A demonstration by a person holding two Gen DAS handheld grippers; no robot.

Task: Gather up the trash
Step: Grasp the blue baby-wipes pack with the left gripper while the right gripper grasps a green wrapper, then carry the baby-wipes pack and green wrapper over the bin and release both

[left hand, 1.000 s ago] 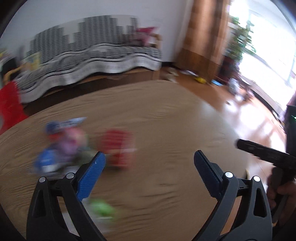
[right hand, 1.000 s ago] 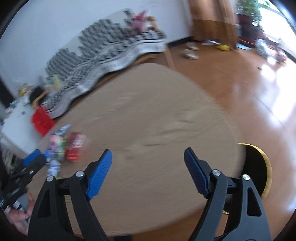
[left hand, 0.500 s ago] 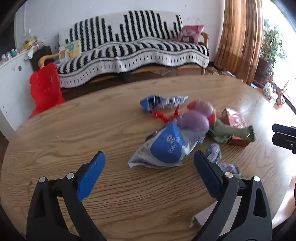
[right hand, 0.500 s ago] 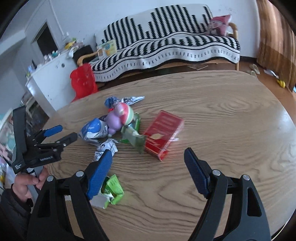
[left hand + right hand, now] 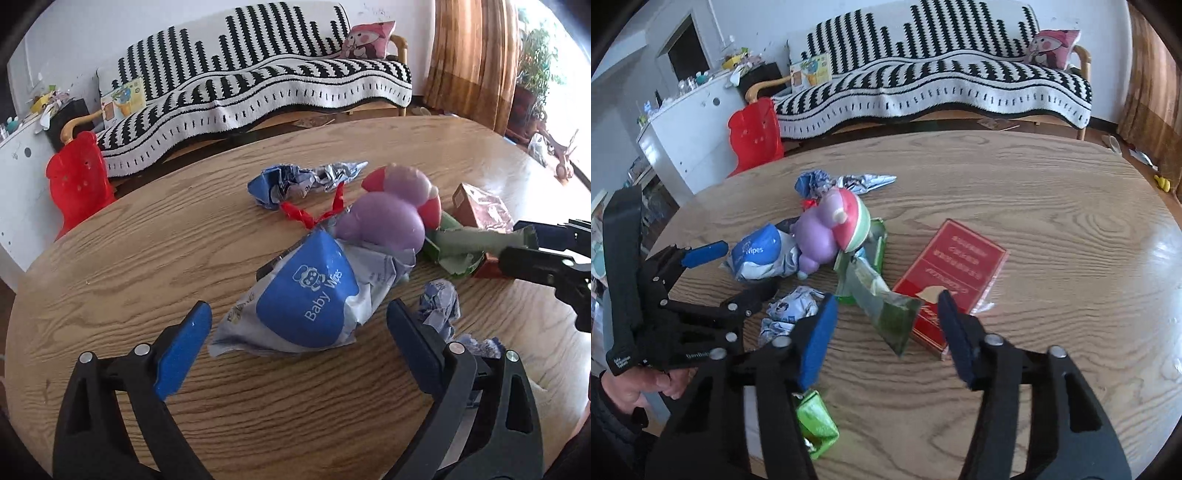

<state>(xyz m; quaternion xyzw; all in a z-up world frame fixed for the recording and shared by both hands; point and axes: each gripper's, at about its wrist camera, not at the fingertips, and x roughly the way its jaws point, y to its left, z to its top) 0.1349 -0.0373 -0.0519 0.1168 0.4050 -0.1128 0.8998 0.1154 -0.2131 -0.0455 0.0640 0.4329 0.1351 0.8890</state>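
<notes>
So the right gripper [image 5: 886, 328] is closing around the crumpled green foil wrapper [image 5: 886, 314] lying lengthwise between its jaws, beside the red box [image 5: 955, 273]; left gripper [image 5: 295, 332] is hanging open.

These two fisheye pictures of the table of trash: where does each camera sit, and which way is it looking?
Left wrist: on the left gripper, angled down at the baby wipes pack between its open jaws; the right gripper enters at the right edge.
Right wrist: on the right gripper, angled down at the green wrapper between its closing jaws; the left gripper and a hand show left.
Shared: wooden table, purple toy, red box, striped sofa.
</notes>
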